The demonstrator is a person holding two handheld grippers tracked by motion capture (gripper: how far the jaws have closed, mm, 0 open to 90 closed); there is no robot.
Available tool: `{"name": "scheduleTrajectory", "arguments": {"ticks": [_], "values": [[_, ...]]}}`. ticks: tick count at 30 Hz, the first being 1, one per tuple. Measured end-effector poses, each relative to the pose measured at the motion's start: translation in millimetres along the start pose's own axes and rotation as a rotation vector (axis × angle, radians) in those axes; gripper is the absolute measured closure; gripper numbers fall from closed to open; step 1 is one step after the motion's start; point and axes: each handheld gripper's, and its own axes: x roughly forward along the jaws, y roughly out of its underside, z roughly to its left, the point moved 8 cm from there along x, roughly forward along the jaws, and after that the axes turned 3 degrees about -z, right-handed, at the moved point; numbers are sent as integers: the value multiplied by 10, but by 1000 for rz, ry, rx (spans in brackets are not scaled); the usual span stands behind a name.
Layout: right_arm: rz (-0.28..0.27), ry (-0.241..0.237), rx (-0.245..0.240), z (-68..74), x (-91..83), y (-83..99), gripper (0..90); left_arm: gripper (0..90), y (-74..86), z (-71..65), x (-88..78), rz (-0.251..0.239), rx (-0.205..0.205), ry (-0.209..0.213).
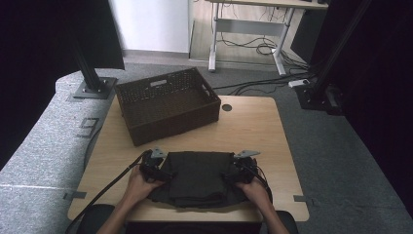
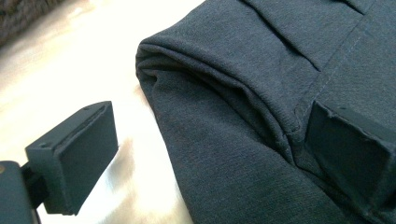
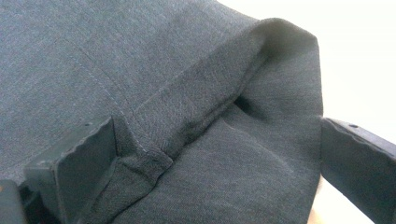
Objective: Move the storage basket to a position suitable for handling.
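Note:
A folded dark grey garment (image 1: 199, 178) lies at the near edge of the wooden table (image 1: 253, 126). My left gripper (image 1: 158, 170) is at its left side and my right gripper (image 1: 238, 173) at its right side. In the left gripper view the left gripper (image 2: 210, 158) is open: one jaw rests over bare table, the other lies on top of the garment (image 2: 243, 116), with the layered edge between them. The right gripper (image 3: 217, 172) is open too, straddling the thick folded edge of the garment (image 3: 196, 112), one jaw on cloth and one beyond it.
A dark brown wicker basket (image 1: 168, 105), empty, stands at the back left of the table. A round cable hole (image 1: 227, 107) lies right of it. Black frame posts stand at the back left and right. The person's hands hold both grippers at the near edge.

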Motion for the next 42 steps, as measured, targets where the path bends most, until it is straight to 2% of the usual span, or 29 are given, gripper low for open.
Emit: {"name": "scheduleTrajectory", "arguments": {"ticks": [8, 15, 20, 29, 42], "values": [[4, -22, -7, 174, -81, 103, 0, 29, 130, -88, -127, 0, 0, 2], [7, -37, -24, 295, -157, 188, 0, 32, 215, -198, -229, 2, 28, -11], [10, -45, -31, 360, -208, 241, 0, 32, 295, -266, -288, 3, 11, 10], [17, -56, -48, 480, -301, 336, 0, 33, 379, -382, -386, 7, 41, 5], [31, -73, -47, 614, -440, 486, 0, 32, 493, -526, -474, 6, 31, 33]]}}
